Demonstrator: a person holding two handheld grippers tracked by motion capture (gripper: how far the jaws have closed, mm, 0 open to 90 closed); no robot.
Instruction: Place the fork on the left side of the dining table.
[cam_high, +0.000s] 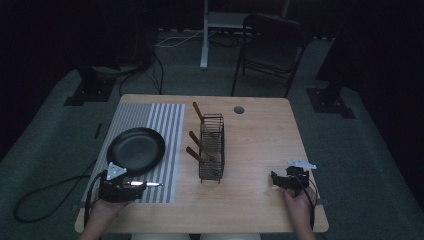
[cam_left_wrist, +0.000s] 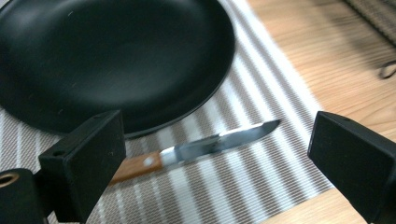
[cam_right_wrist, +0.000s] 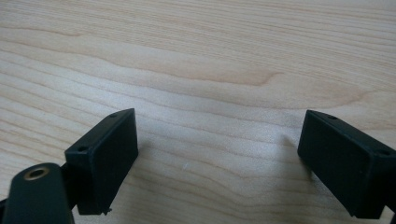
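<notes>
While my left gripper (cam_left_wrist: 217, 161) hangs spread over the knife (cam_left_wrist: 196, 151), I judge the wooden handle the better hold (right gripper (cam_right_wrist: 217, 158) likewise spread, idle).

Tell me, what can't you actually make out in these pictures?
- Knife: in the left gripper view, a black jaw hides the handle's end.
- Plate: its far rim is cut off by the top edge there.
- Wire rack: in the high view, dim light leaves the wooden-handled pieces' lower ends unclear.
</notes>
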